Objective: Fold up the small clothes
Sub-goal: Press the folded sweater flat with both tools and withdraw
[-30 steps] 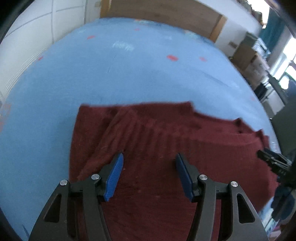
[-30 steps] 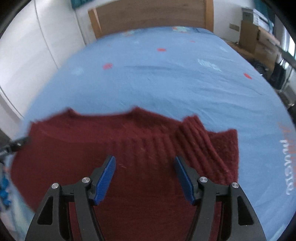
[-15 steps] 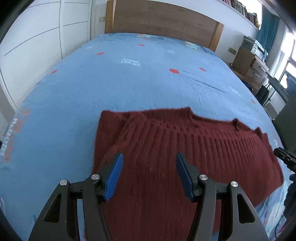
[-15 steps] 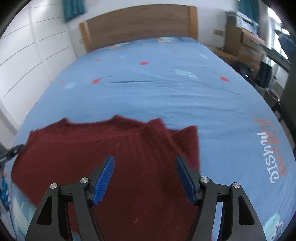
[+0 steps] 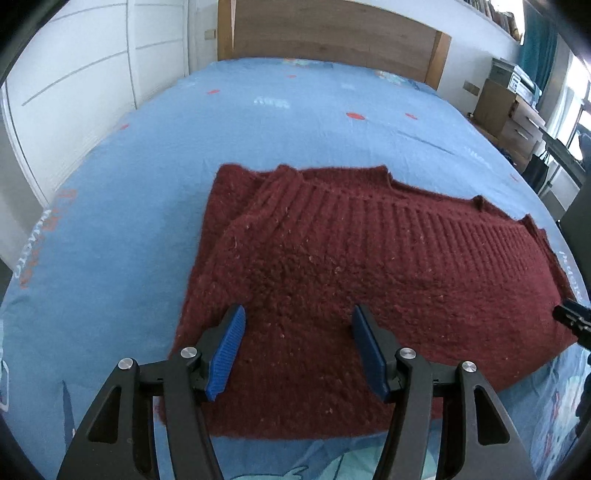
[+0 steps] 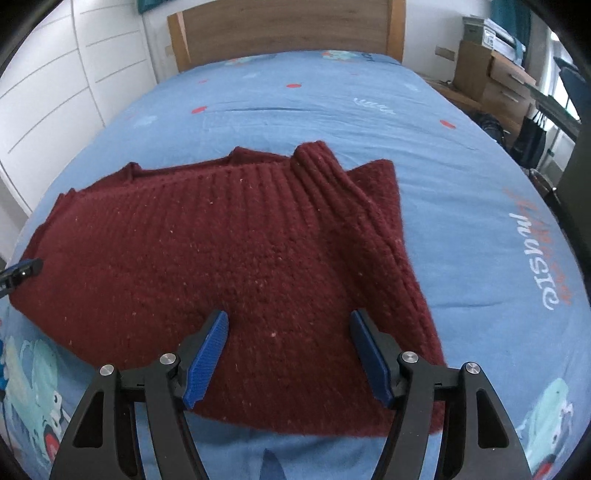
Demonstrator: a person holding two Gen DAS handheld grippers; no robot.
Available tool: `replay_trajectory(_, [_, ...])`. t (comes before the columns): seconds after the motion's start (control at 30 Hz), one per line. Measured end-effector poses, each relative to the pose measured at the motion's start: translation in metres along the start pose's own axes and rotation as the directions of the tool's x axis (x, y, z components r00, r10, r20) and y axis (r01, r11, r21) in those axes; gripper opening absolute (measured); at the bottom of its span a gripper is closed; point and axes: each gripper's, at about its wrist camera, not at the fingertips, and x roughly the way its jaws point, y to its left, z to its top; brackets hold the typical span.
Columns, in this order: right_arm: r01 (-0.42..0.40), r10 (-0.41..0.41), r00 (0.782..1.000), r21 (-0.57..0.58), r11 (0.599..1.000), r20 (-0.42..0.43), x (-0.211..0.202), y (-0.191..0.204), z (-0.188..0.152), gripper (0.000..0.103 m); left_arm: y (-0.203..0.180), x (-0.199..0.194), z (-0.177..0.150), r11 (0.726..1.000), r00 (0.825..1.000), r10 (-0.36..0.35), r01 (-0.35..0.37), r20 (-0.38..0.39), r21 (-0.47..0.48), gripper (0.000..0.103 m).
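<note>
Both grippers angled downward, nothing held.
Left gripper [image 5: 297,325] jaws parted, blue pads [image 5: 226,354] bare; right gripper [image 6: 288,330] jaws parted wider, nothing pinched between its pads [image 6: 371,356].

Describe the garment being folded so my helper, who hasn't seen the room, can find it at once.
Start at the big bed with the light blue printed sheet and wooden headboard. Near its foot end lies a dark red chunky knitted sweater, partly folded, with a ribbed band along its far edge. It is the only garment on the sheet, and its deep red stands out from the pale blue around it.
</note>
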Motion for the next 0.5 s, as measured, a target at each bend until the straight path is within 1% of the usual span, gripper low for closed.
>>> replay_trajectory(0.1, [-0.014, 0.014, 0.999, 0.025, 1.000, 0.031, -0.011, 0.000, 0.003, 0.070, -0.004, 0.001, -0.004, 1.000, 1.000, 0.017, -0.017, 0.008, 0.017, 0.055])
replay_trajectory(0.27, [-0.002, 0.002, 1.000, 0.028, 1.000, 0.005, 0.000, -0.001, -0.007, 0.070, -0.005, 0.007, -0.014, 1.000, 1.000, 0.025, -0.026, 0.007, 0.018, 0.056])
replay_trajectory(0.4, [-0.021, 0.020, 1.000, 0.053, 0.998, 0.012, 0.005, -0.006, -0.013, 0.071, -0.006, 0.006, -0.020, 0.999, 0.999, 0.031, -0.032, 0.022, 0.012, 0.057])
replay_trajectory(0.5, [-0.012, 0.011, 1.000, 0.044, 0.999, 0.010, 0.005, -0.004, -0.013, 0.071, -0.006, 0.006, -0.021, 0.999, 0.999, 0.032, -0.032, 0.023, 0.005, 0.057])
